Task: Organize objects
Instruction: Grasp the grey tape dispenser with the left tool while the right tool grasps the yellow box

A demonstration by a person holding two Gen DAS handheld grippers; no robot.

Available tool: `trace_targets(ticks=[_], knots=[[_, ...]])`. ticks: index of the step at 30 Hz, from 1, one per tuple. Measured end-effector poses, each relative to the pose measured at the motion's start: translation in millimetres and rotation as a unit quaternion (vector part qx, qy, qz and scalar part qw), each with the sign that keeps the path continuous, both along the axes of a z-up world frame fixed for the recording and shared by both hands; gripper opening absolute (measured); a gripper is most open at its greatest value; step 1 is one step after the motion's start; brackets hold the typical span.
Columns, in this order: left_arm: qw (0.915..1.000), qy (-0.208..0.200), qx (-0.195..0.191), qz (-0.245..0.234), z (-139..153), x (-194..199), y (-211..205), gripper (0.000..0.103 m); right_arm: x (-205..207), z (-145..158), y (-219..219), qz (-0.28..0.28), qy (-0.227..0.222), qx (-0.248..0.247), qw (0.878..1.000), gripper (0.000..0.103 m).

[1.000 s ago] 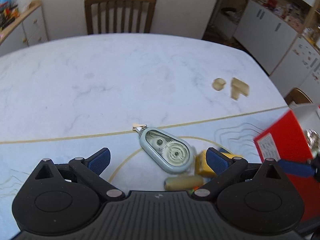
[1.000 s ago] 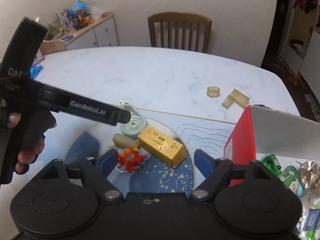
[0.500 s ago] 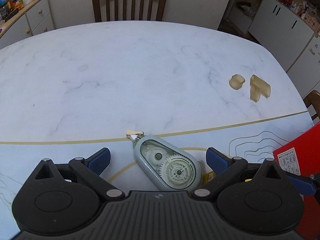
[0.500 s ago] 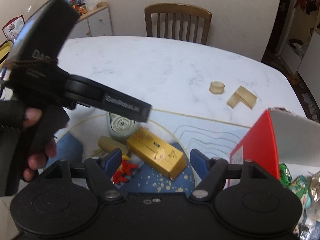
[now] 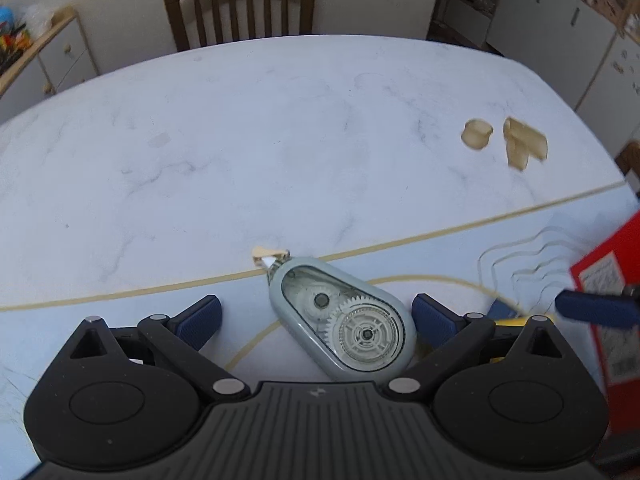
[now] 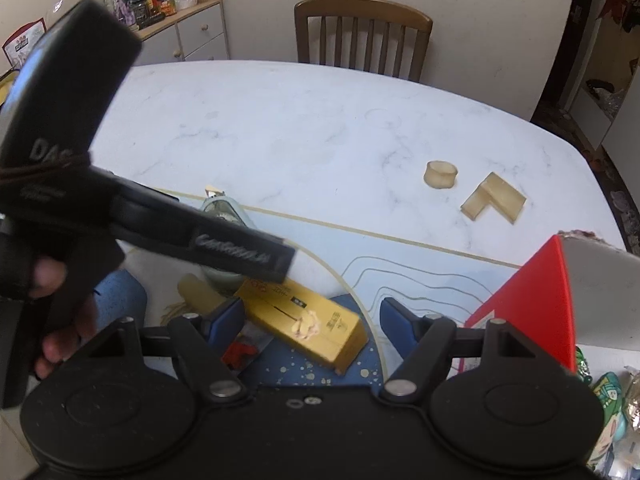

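Straddling the correction-tape dispenser (image 5: 344, 320) with my left gripper (image 5: 316, 314), jaws open, nothing pinched; its long axis runs diagonally, nib toward the table's far edge. My right gripper (image 6: 312, 316), jaws just narrowed but unclamped, brackets the gold box (image 6: 308, 320).

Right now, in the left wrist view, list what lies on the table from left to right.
Correction tape dispenser → round beige piece → L-shaped beige piece → red box.
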State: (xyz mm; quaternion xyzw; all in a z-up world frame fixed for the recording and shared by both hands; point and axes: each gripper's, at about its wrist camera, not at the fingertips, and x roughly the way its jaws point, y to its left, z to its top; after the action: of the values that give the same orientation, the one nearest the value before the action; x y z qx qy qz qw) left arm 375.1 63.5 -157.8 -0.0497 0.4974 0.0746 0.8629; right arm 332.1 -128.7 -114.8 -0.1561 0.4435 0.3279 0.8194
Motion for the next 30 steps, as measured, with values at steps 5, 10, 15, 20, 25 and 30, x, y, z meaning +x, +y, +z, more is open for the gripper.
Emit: trace_targets(ticks=[5, 10, 15, 20, 25, 30], knots=[[0.9996, -0.008, 0.011, -0.024, -3.5, -14.3, 12.2, 0.102, 0.4, -4.4, 6.0, 0.016, 0.005, -0.006, 1.000, 0.073], [0.9989, -0.019, 0.009, -0.042, -5.7, -29.4, 26.7, 0.102, 1.3, -7.0, 9.0, 0.022, -0.001, -0.014, 1.000, 0.070], [0.9989, -0.028, 0.015, -0.034, -7.3, -37.4, 41.6, 0.102, 1.2, -12.1, 7.0, 0.018, 0.037, -0.014, 0.999, 0.049], [0.9987, -0.042, 0.010, -0.026, -7.4, -40.6, 50.2, 0.100, -6.4, -13.9, 9.0, 0.028, 0.037, -0.021, 0.999, 0.046], [0.9987, -0.050, 0.005, -0.013, -5.0, -35.8, 48.4, 0.094, 3.9, -14.3, 11.3, -0.002, 0.041, -0.009, 0.999, 0.046], [0.9982, -0.059, 0.001, -0.007, -0.3, -36.0, 44.2, 0.079, 4.4, -17.5, 8.1, -0.007, 0.048, -0.001, 0.999, 0.039]])
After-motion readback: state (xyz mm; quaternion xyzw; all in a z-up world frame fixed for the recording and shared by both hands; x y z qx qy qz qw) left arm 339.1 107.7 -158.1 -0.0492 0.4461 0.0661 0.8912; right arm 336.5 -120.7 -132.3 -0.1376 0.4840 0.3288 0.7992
